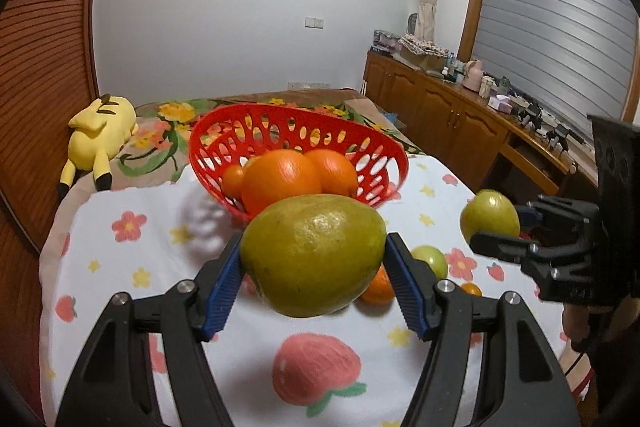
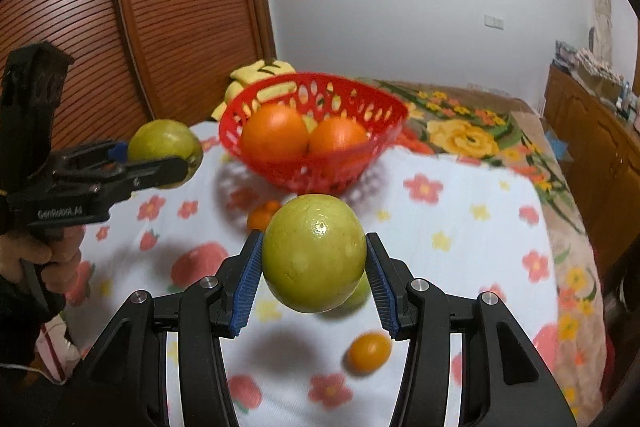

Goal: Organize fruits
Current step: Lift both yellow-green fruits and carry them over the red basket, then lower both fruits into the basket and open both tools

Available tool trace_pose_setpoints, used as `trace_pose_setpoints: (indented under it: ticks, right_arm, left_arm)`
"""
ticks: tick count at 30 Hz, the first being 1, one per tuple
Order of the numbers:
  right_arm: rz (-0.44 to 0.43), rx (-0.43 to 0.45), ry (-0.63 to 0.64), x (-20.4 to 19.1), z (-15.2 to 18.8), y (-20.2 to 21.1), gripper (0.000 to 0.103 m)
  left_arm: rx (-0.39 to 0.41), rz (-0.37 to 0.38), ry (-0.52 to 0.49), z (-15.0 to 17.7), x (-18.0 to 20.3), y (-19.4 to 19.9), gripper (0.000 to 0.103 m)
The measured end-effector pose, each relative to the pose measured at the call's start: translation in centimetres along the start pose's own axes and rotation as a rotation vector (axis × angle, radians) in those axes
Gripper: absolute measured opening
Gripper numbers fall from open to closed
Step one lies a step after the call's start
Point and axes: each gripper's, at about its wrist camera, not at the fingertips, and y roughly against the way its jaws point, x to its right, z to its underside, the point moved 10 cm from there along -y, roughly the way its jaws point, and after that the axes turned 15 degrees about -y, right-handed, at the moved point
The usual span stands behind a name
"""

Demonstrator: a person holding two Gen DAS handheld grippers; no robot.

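At the far left a yellow plush toy (image 1: 98,131) lay on the bed. The red basket (image 1: 224,131) held oranges (image 1: 280,175). The left gripper (image 1: 314,269) clenched a large green mango (image 1: 312,255) above the flowered cloth (image 1: 132,267). Right of it, the right gripper (image 2: 314,267) grasped a green guava (image 2: 314,255), lifted clear.

Yellow plush toy (image 1: 98,131), floral cloth (image 1: 120,267)
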Motion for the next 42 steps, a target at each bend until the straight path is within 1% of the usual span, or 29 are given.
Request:
trace_pose_setpoints:
  ticks: [7,16,21,27,33,40,42]
  right_arm:
    - [-0.002,0.009,0.042,-0.5,-3.9,-1.5,0.051]
    - [-0.021,-0.03,0.044,-0.1,-6.7,-5.1,0.051]
    - [-0.008,-0.061,0.053,0.7,-8.0,-7.8,0.051]
    - [0.01,-0.087,0.06,1.5,-8.8,-10.0,0.051]
    - [0.014,-0.11,0.072,2.0,-8.7,-11.4,0.051]
    - [0.015,-0.135,0.082,2.3,-8.2,-12.4,0.051]
    - [0.01,-0.129,0.077,2.4,-8.4,-12.4,0.051]
  left_arm:
    - [0.004,-0.013,-0.008,-1.6,-1.6,-1.2,0.067]
    - [0.003,-0.037,-0.017,-4.0,-4.0,-3.1,0.067]
    - [-0.008,-0.043,-0.024,-4.8,-4.8,-4.5,0.067]
    - [-0.014,-0.044,-0.028,-5.5,-5.5,-5.5,0.067]
    - [-0.029,-0.045,-0.026,-6.3,-6.4,-7.2,0.067]
    - [-0.063,-0.047,-0.044,-7.2,-6.9,-9.7,0.067]
    - [-0.074,-0.043,-0.044,-7.2,-6.9,-10.4,0.067]
